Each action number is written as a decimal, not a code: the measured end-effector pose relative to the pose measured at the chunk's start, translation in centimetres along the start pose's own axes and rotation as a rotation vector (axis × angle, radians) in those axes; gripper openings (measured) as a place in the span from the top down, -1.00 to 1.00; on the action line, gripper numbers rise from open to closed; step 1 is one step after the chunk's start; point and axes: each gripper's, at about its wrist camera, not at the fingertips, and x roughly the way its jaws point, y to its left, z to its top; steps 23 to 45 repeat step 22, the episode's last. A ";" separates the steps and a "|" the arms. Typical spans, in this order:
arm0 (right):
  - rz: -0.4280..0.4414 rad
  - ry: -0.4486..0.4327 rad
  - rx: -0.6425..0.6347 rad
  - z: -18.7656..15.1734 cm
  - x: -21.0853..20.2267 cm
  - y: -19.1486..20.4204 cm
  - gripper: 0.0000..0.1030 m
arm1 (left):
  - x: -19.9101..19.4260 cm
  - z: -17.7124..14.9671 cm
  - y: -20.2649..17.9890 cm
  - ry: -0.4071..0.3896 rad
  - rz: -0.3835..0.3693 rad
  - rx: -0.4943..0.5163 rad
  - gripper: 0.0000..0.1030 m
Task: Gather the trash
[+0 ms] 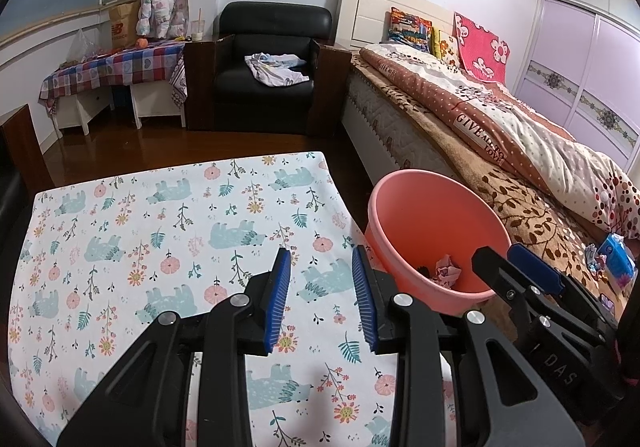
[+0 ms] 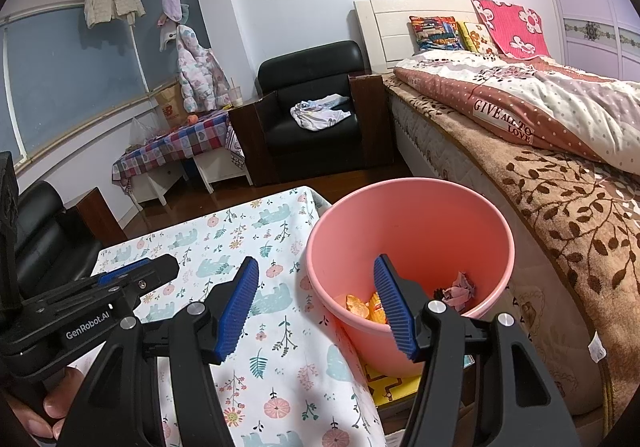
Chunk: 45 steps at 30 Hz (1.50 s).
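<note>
While both grippers hover empty, jaws apart, over the table point(image 1: 120, 215), collected trash point(image 2: 460, 289) lies inside the pink bucket point(image 2: 408, 207) off the table's right edge; the right gripper point(image 2: 316, 303) is nearer than the left gripper point(image 1: 322, 299).

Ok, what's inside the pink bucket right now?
Inside the pink bucket lie a crumpled pinkish wrapper, orange snack packets and a small dark scrap. The near wall and the right gripper hide part of the bottom.
</note>
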 end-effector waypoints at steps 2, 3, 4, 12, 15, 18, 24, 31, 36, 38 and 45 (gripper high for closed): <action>0.000 0.000 0.000 0.0 0.0 0.0 -0.15 | 0.0 -0.1 0.1 0.002 0.001 0.001 0.38; 0.000 0.001 -0.001 -0.1 0.0 0.0 -0.15 | 0.1 0.0 0.0 0.003 0.002 0.002 0.38; 0.000 0.002 0.000 -0.1 0.0 0.0 -0.15 | 0.1 -0.1 0.1 0.005 0.001 0.002 0.38; 0.000 0.004 0.002 -0.3 0.1 -0.2 -0.15 | 0.2 0.0 0.2 0.002 0.001 -0.003 0.38; 0.000 0.005 0.003 -0.3 0.1 -0.2 -0.15 | 0.2 0.1 0.1 0.005 0.006 0.001 0.38; 0.000 0.005 0.002 -0.3 0.1 -0.2 -0.15 | 0.2 0.1 0.1 0.010 0.005 0.000 0.38; 0.000 0.005 0.002 -0.3 0.1 -0.2 -0.15 | 0.2 0.1 0.0 0.009 0.003 0.001 0.38; 0.000 0.005 0.002 -0.3 0.1 -0.2 -0.15 | 0.2 0.1 0.0 0.009 0.003 0.001 0.38; 0.000 0.005 0.002 -0.3 0.1 -0.2 -0.15 | 0.2 0.1 0.0 0.009 0.003 0.001 0.38; 0.000 0.005 0.002 -0.3 0.1 -0.2 -0.15 | 0.2 0.1 0.0 0.009 0.003 0.001 0.38; 0.000 0.005 0.002 -0.3 0.1 -0.2 -0.15 | 0.2 0.1 0.0 0.009 0.003 0.001 0.38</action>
